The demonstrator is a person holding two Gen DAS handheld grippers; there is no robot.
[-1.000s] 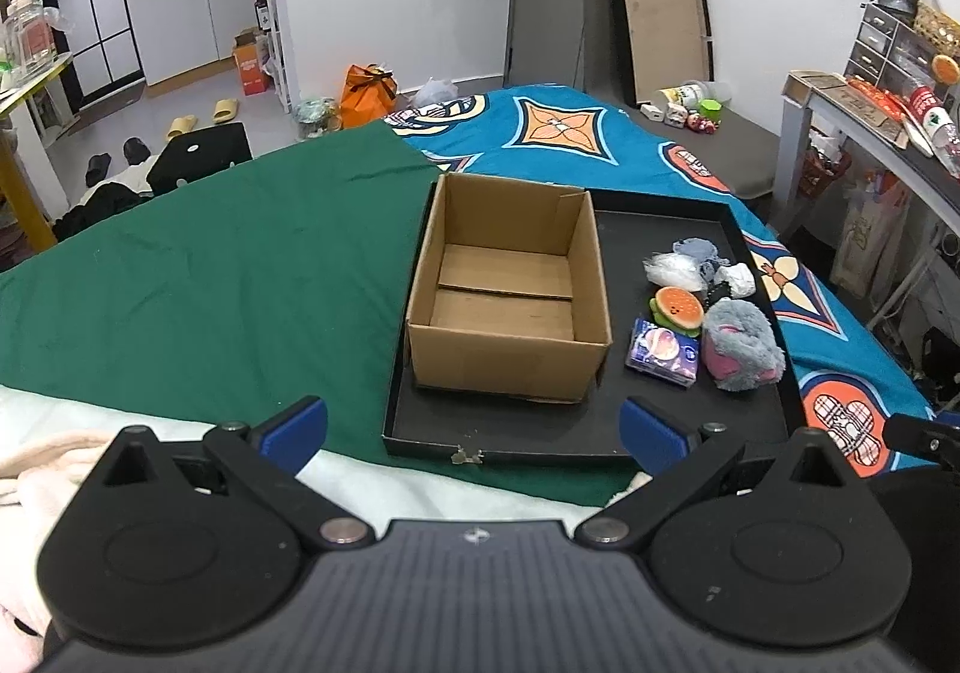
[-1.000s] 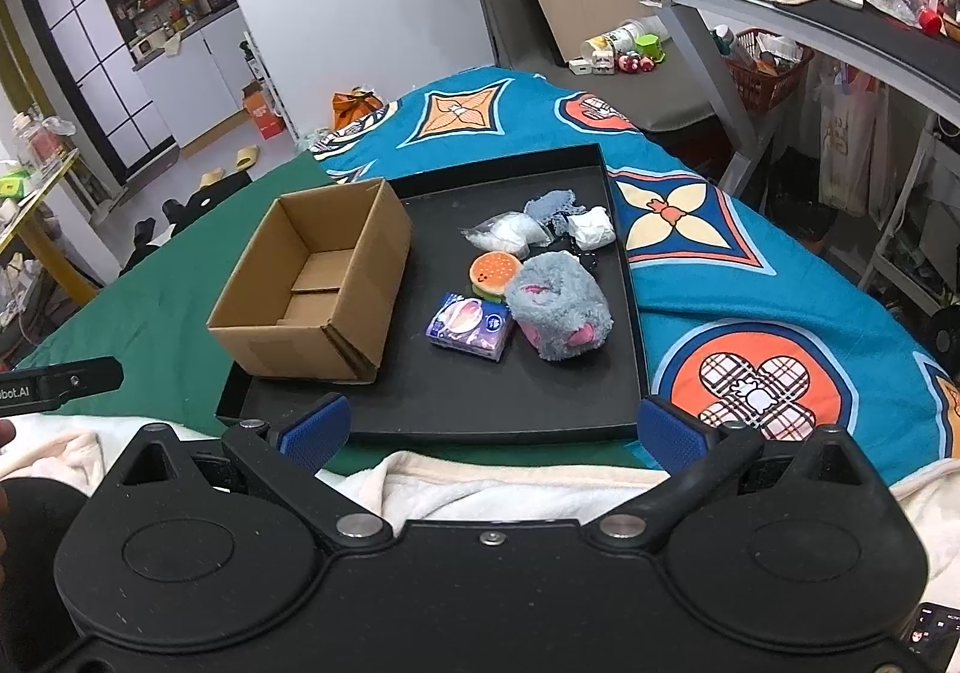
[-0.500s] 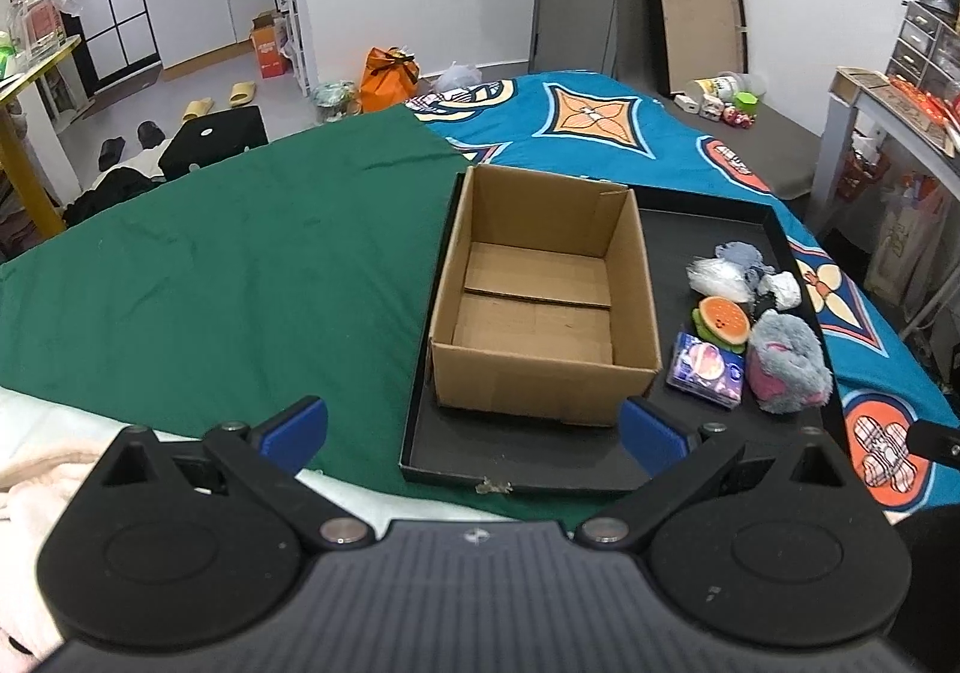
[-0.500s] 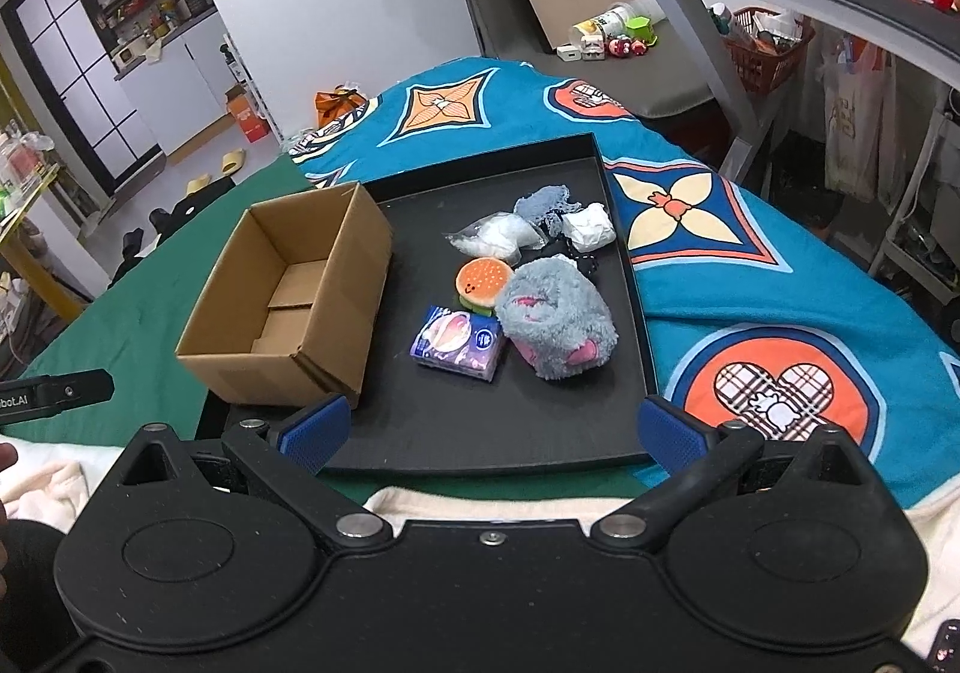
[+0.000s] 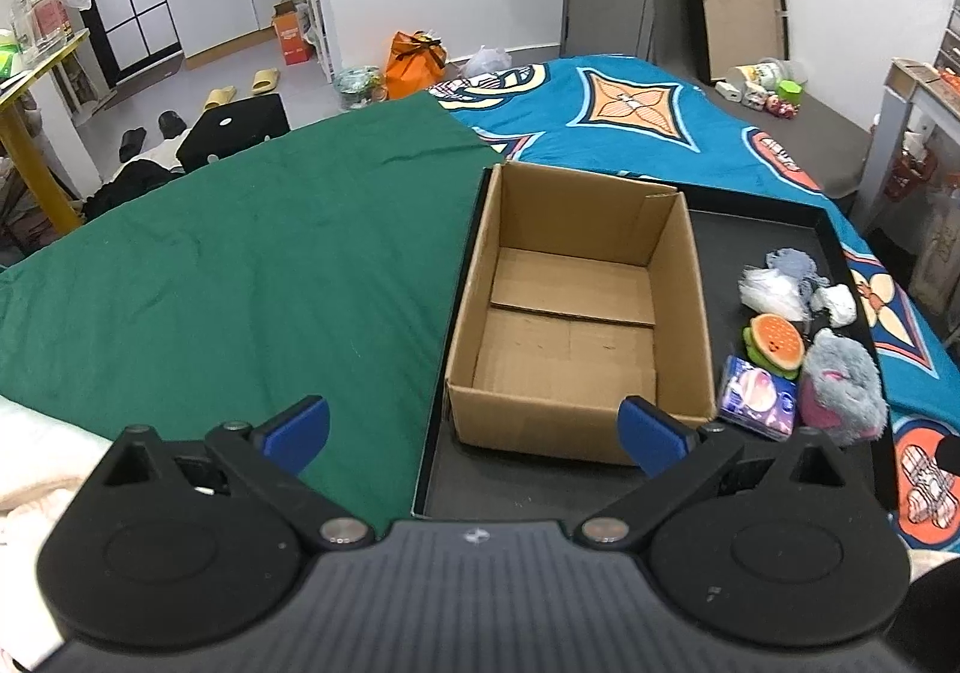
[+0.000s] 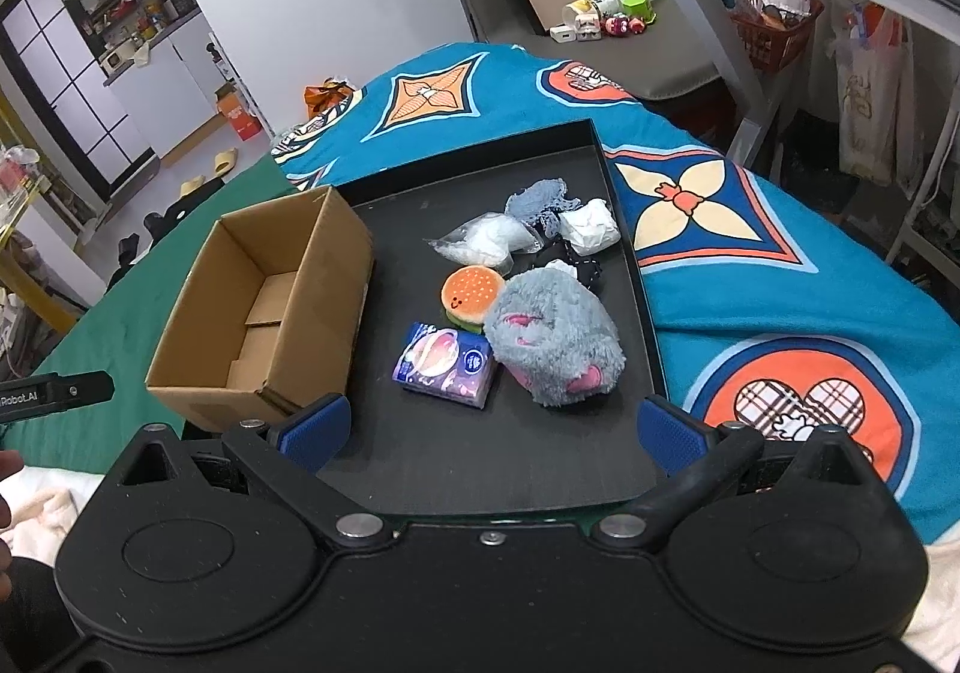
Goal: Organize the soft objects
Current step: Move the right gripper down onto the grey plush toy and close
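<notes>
Soft toys are lying along the tray's right edge, beside the empty box. Left gripper and right gripper are hovering, jaws wide, holding nothing.

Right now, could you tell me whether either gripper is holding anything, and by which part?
Nothing is held. The left gripper and right gripper both have their fingers spread wide, and every soft item lies on the black tray.
</notes>
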